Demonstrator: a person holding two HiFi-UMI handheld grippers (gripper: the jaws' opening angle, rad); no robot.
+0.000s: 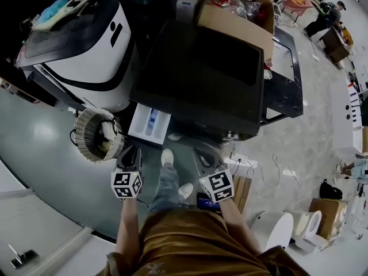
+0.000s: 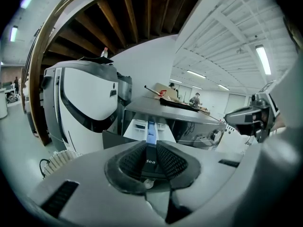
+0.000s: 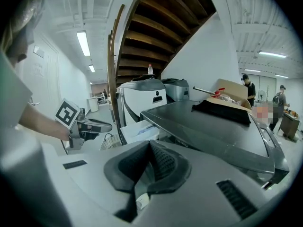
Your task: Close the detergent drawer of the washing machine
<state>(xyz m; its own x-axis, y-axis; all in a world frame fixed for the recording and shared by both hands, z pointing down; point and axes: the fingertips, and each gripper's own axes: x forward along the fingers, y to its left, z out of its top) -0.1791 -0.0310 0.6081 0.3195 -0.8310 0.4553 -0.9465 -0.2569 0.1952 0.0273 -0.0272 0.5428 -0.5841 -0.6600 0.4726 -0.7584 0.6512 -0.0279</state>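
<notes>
The dark-topped washing machine [image 1: 201, 79] stands ahead of me. Its white detergent drawer [image 1: 149, 122] with a blue insert is pulled out at the front left. My left gripper [image 1: 129, 158] hovers just short of the drawer, clear of it. Its pads stand a narrow gap apart, and the left gripper view shows the drawer [image 2: 142, 126] through that gap [image 2: 149, 148]. My right gripper [image 1: 204, 158] hangs below the machine's front, empty, with its pads [image 3: 150, 145] pressed together. The right gripper view shows the drawer [image 3: 139, 129] and the left gripper [image 3: 94, 126] to its left.
A big white machine [image 1: 86, 39] stands left of the washer, with a round woven basket [image 1: 95, 134] at its foot beside the drawer. A cardboard box [image 1: 241, 10] sits on the washer's back. Cables and a power strip [image 1: 241, 160] lie on the floor at right.
</notes>
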